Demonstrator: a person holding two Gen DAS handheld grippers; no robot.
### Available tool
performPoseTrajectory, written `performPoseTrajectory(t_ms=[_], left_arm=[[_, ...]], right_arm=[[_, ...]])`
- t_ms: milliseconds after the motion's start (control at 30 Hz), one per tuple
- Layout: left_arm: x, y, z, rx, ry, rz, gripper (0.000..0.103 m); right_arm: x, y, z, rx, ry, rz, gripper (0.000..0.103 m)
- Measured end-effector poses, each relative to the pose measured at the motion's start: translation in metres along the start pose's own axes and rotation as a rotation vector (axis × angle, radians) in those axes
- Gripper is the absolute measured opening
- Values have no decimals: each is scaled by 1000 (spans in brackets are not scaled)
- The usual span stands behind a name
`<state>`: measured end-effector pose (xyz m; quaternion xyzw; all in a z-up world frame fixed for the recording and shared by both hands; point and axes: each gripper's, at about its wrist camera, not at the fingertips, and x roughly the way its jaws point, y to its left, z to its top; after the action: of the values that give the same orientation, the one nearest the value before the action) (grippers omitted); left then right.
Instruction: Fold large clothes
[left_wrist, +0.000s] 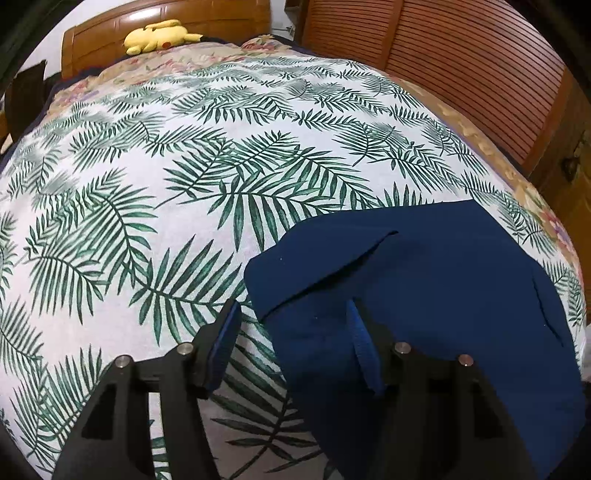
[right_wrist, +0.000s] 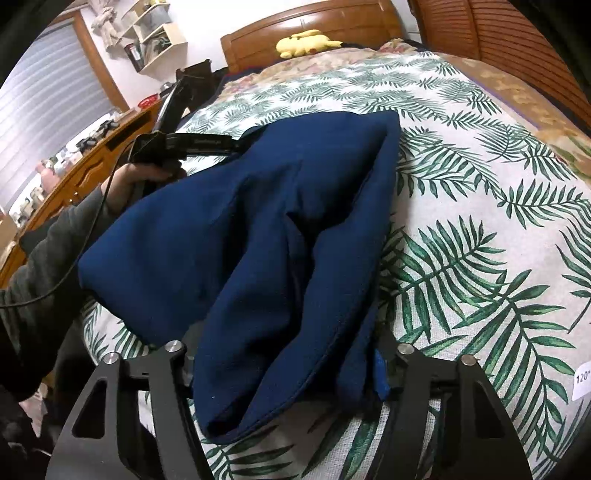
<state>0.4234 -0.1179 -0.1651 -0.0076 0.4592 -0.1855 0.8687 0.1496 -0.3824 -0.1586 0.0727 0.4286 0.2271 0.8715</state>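
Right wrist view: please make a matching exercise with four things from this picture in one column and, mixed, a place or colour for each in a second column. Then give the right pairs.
Things:
1. dark blue fabric garment
2. yellow plush toy
3. white bedspread with green palm leaves
4. person's hand in a grey sleeve

Places:
A. by the wooden headboard
B. at the left, holding the other gripper
C. bunched up in the middle of the bed
D. spread over the bed under the garment

Pairs: 1-C, 2-A, 3-D, 4-B
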Motion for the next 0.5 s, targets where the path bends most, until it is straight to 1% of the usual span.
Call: performPoseTrajectory(t_ms=[33, 100, 133, 167, 200, 233, 267, 333, 433, 500], left_arm=[[0, 1, 0, -7, 3, -5, 59], [1, 1, 0, -9, 5, -21, 55], [0, 2, 0, -16, 7, -43, 49], [0, 2, 1, -21, 8, -45, 45], [-1, 1, 1, -18, 8, -49, 43], [-2, -1, 2, -11, 7, -46, 36], [-5, -3, 2, -3, 4, -42, 27], [-12, -5, 3, 0, -7, -33, 17], [-35, -14, 7, 4, -61, 16, 11], [-55, -24, 10, 25, -115, 37, 10]], right_arm=[[0, 1, 0, -3, 1, 4, 58], [-1, 2, 0, -13, -1, 5, 53], [-1, 2, 0, -9, -3, 9, 48], [-2, 1, 0, -5, -8, 13, 43], [-3, 1, -1, -5, -14, 13, 40], [-5, 1, -1, -5, -21, 14, 37], [-7, 2, -2, -8, -31, 14, 36], [-7, 3, 0, -16, -33, 9, 34], [-12, 6, 3, -28, -52, 9, 30], [-17, 6, 6, -31, -68, 15, 28]])
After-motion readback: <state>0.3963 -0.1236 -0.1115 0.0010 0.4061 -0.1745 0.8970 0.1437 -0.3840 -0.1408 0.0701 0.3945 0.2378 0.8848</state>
